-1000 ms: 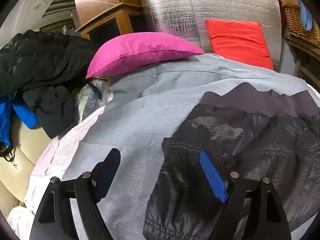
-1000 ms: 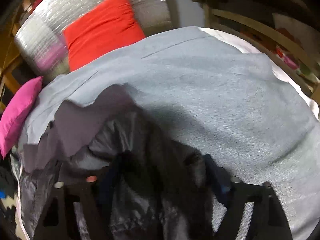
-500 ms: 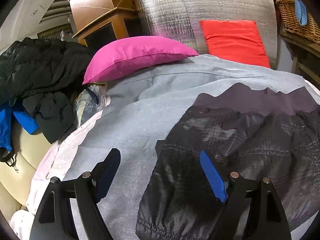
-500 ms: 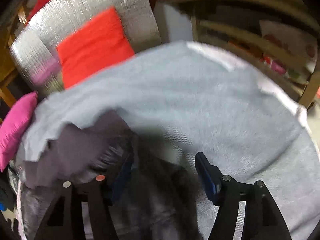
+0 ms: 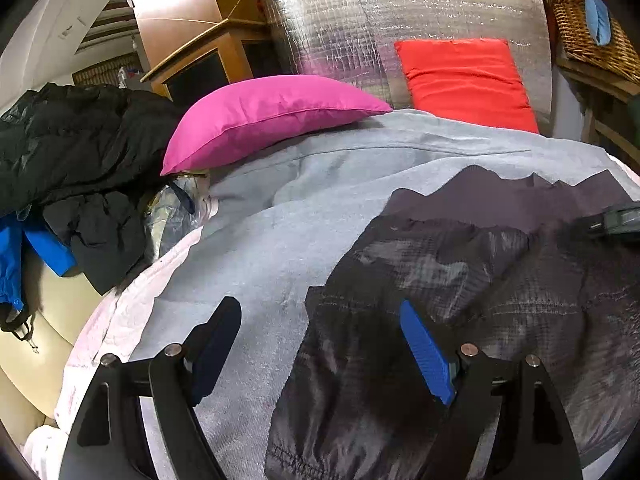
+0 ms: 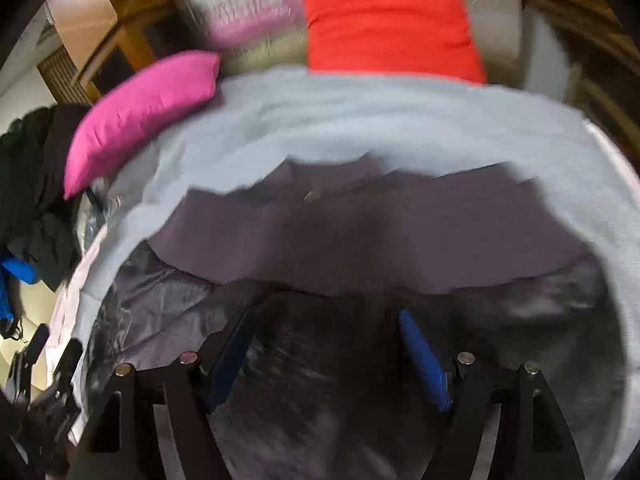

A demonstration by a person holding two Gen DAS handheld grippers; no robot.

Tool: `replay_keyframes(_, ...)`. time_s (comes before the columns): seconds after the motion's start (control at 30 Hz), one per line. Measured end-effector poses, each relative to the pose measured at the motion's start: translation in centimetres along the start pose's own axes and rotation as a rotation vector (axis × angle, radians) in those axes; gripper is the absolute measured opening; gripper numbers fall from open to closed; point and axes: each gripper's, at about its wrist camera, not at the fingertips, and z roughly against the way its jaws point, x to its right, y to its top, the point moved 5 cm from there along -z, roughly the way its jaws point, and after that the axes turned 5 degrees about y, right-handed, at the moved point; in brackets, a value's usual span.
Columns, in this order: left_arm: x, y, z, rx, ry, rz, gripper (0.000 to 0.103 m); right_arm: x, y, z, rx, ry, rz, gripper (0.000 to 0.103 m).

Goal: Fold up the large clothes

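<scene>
A dark quilted jacket (image 5: pixel 460 280) with a purple-grey lining lies on a grey blanket (image 5: pixel 260 248) over the bed. In the right wrist view the jacket (image 6: pixel 360 240) fills the lower middle, blurred. My left gripper (image 5: pixel 320 344) is open and empty over the jacket's left hem. My right gripper (image 6: pixel 324 348) is open and empty just above the jacket's dark outer fabric. The right gripper's tip shows at the right edge of the left wrist view (image 5: pixel 612 222).
A pink pillow (image 5: pixel 260 116) and a red cushion (image 5: pixel 464 80) lie at the bed's far end against a silver foil panel (image 5: pixel 400 20). Black and blue clothes (image 5: pixel 60 152) are piled at the left. A wicker basket (image 5: pixel 592 40) stands at the far right.
My right gripper has let go of the jacket and swung left over it, so the view now faces the pillows. My left gripper has barely moved.
</scene>
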Motion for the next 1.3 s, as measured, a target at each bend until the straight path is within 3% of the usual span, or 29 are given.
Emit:
replay_keyframes(0.13,0.3,0.1,-1.1,-0.022,-0.007,-0.020,0.082,-0.4,1.0,-2.7,0.005,-0.068,0.039,0.077)
replay_keyframes(0.2,-0.2,0.1,-2.1,-0.048,-0.037,-0.011,0.082,0.7,1.6,-1.9,0.005,-0.016,-0.038,0.077)
replay_keyframes(0.3,-1.7,0.5,-3.5,-0.091,-0.112,0.050,0.083,1.3,2.4,1.3,0.094,0.093,-0.101,0.077)
replay_keyframes(0.4,-3.2,0.7,-4.8,-0.127,-0.209,0.139,0.089,5.3,1.5,7.1,0.212,0.145,-0.185,0.078)
replay_keyframes(0.47,-3.6,0.5,-5.4,-0.157,-0.255,0.169,0.089,9.5,-0.1,10.4,0.252,0.133,-0.273,0.078)
replay_keyframes(0.63,-2.4,-0.5,-5.5,-0.236,-0.360,0.123,0.089,19.1,-5.7,15.1,0.293,0.097,-0.513,0.080)
replay_keyframes(0.77,-1.8,-1.4,-5.8,-0.288,-0.407,0.087,0.089,23.5,-9.3,14.9,0.245,0.155,-0.645,0.080)
replay_keyframes(0.9,-2.1,-2.0,-6.2,-0.323,-0.429,0.127,0.089,24.5,-11.3,12.4,0.128,0.254,-0.624,0.080)
replay_keyframes(1.1,-1.2,-2.6,-7.0,-0.370,-0.425,0.124,0.092,24.1,-12.4,9.2,0.035,0.360,-0.596,0.080)
replay_keyframes(1.2,-0.8,-3.0,-7.9,-0.425,-0.496,0.170,0.093,23.2,-12.8,7.4,-0.032,0.453,-0.585,0.080)
replay_keyframes(1.3,-0.2,-3.7,-8.5,-0.486,-0.583,0.231,0.093,21.9,-12.0,6.3,-0.025,0.505,-0.548,0.080)
